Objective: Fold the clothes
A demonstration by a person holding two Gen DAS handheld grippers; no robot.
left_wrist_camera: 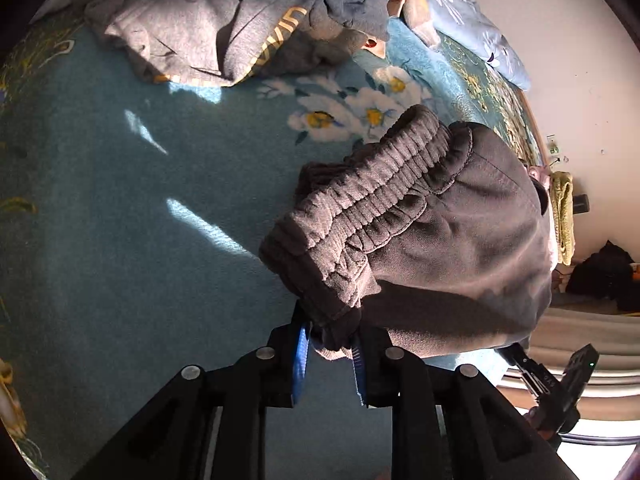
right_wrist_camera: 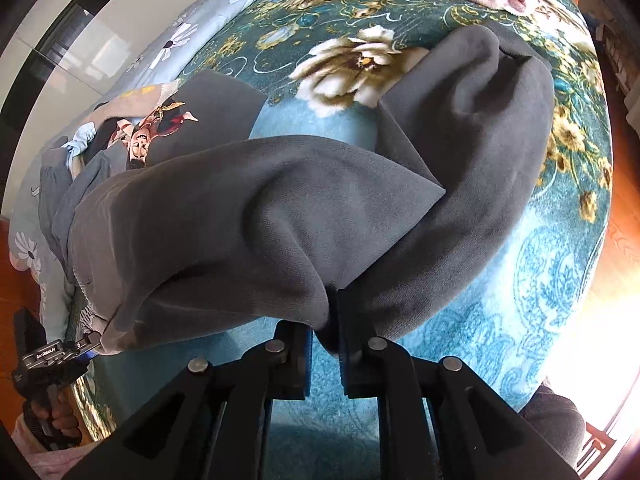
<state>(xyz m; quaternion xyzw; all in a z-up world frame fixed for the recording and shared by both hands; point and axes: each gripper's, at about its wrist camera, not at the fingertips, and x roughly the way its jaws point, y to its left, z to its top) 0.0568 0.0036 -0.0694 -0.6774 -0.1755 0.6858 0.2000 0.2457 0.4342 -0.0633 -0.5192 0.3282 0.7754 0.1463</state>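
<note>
Left gripper (left_wrist_camera: 332,354) fingers pinch the trousers' (left_wrist_camera: 432,216) ribbed waistband; only the right gripper (right_wrist_camera: 332,320) view shows its fingers clamping the legs (right_wrist_camera: 460,184) draped ahead

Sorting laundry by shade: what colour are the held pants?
Dark grey pants, clearest in the right wrist view.

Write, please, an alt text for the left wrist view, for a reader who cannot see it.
The left gripper is shut on the elastic waistband of dark grey trousers, held up over a teal floral blanket. A heap of unfolded grey clothes lies further back, and the right gripper holds the trousers' other end.
</note>
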